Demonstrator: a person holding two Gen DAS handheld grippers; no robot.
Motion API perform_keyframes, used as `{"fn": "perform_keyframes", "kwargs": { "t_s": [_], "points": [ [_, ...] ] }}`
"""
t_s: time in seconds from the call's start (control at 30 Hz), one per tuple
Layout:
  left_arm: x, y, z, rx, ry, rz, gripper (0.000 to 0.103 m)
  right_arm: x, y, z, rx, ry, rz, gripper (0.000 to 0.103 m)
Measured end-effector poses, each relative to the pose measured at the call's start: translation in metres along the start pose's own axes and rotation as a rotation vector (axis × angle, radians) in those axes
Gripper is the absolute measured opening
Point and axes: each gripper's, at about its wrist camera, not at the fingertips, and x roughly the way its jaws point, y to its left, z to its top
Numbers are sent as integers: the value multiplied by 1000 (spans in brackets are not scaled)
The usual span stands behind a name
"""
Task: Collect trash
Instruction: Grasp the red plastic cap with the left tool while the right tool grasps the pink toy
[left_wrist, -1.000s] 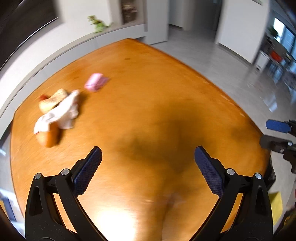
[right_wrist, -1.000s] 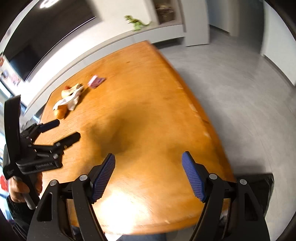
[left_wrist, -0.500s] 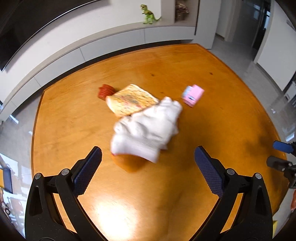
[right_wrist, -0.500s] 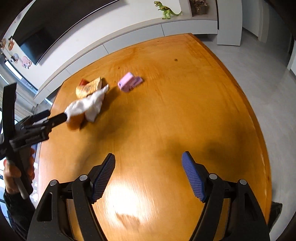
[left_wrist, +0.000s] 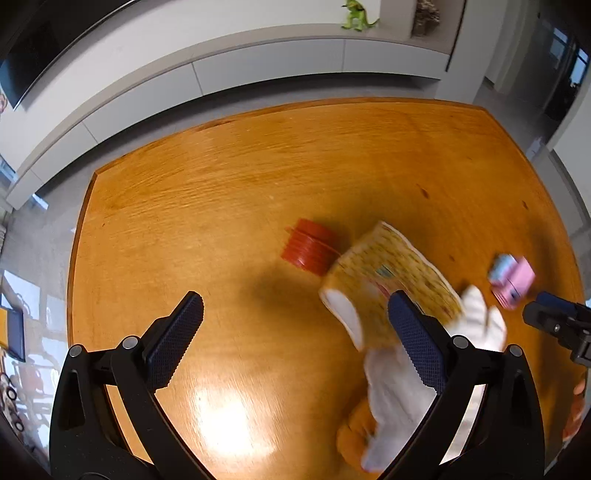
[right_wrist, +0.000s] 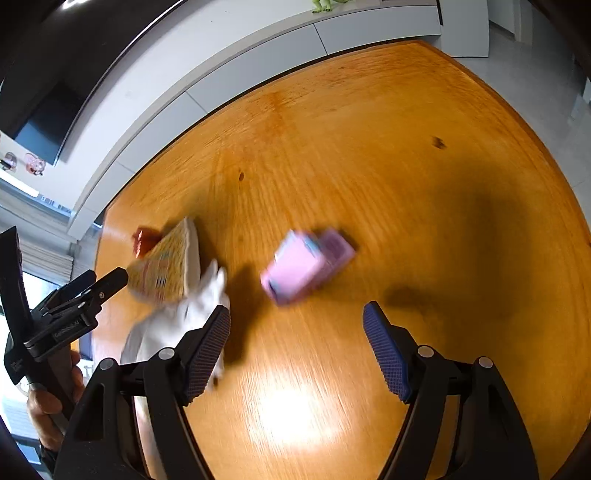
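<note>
A wooden tabletop (left_wrist: 229, 206) is seen from above in both wrist views, with some blur. The left hand-held gripper (left_wrist: 295, 332) is held over it with its jaws wide apart and nothing between the pads; bare wood lies in the gap. The right hand-held gripper (right_wrist: 297, 347) is likewise spread wide and holds nothing.

The trash is gathered in one loose group on the tabletop. A red ribbed lid (left_wrist: 309, 246) lies farthest, touching a yellow patterned packet (left_wrist: 391, 280). A crumpled white tissue (left_wrist: 399, 391) lies nearer, overlapping the packet's near end and partly hidden behind the left gripper's right finger (left_wrist: 417, 347). An orange piece (left_wrist: 354, 439) shows under the tissue's near edge; what it is cannot be told. A small pink carton (right_wrist: 306, 267) lies apart to the right of the packet, just beyond the right gripper's open jaws.

A green toy dinosaur (left_wrist: 355, 19) stands on the far white shelf (left_wrist: 258, 55).
</note>
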Motion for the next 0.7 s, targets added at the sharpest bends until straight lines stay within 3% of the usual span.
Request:
{"fn": "perform_keyframes", "kwargs": {
  "t_s": [0.17,0.27,0.33,0.37,0.4,0.43,0.5,0.7],
  "points": [
    [32,8,20,-19,35,-13,97,15,4,11,0,-5,-46,70],
    [46,2,24,4,45,2,97,20,5,15,-18,9,-50,57],
    [50,-2,26,23,35,7,96,23,6,19,-46,3,-66,42],
    [52,-2,26,30,28,12,95,23,7,19,-63,4,-63,42],
    [54,-4,26,36,28,13,81,23,6,18,-70,3,-61,42],
    [57,-4,27,37,42,0,57,22,5,17,-76,5,-56,41],
    [58,-4,24,19,54,-26,44,21,3,16,-77,8,-45,41],
    [44,1,10,-1,49,-34,44,4,-8,3,-66,-2,-21,41]
  ]
}}
